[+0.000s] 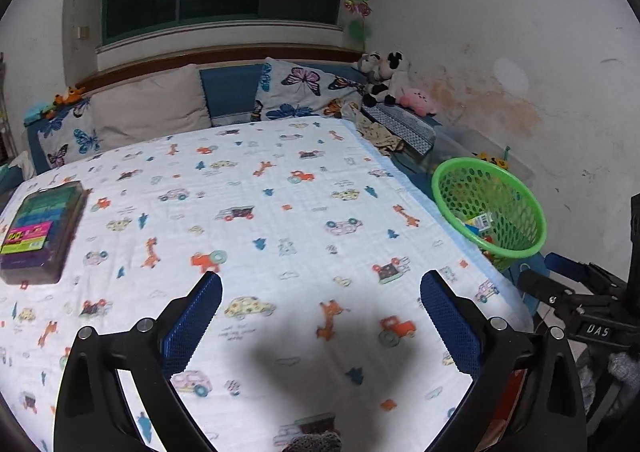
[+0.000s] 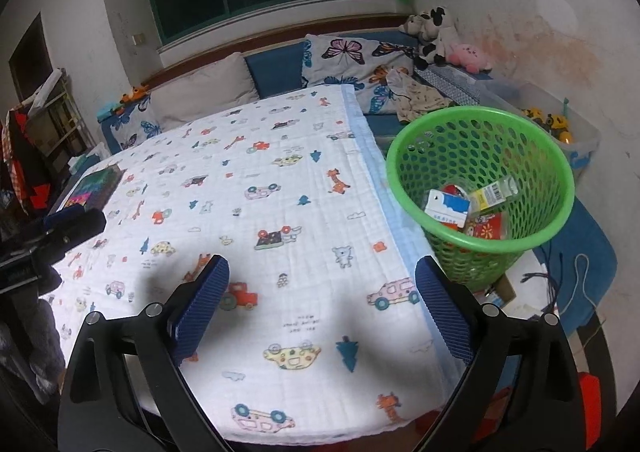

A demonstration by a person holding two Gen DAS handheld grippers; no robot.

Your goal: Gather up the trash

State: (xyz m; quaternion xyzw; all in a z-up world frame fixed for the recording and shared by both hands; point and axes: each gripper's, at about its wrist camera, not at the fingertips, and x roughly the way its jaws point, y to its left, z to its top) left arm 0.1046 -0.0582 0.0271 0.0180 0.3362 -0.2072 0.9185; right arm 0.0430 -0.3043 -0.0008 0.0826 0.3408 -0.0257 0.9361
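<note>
A green mesh basket (image 2: 480, 245) stands off the bed's right edge, also seen in the left wrist view (image 1: 520, 252). Inside it lie wrappers: a white and blue pack (image 2: 447, 208), a yellow one (image 2: 493, 194) and a red one (image 2: 489, 230). My left gripper (image 1: 320, 280) hangs open over the printed blanket (image 1: 280, 180), nothing between its blue pads. My right gripper (image 2: 322, 264) is open too, empty, above the blanket's right part (image 2: 288, 188), with the basket to its upper right. A flat colourful box (image 1: 40, 230) lies at the bed's left side, also in the right wrist view (image 2: 96, 188).
Pillows (image 1: 152, 104) line the headboard, with plush toys (image 1: 384, 78) in the corner. A clear bin with toys (image 2: 560, 128) stands behind the basket by the wall. Cables and a blue mat (image 2: 576, 252) lie on the floor at the right. Shelves (image 2: 52, 120) stand at the left.
</note>
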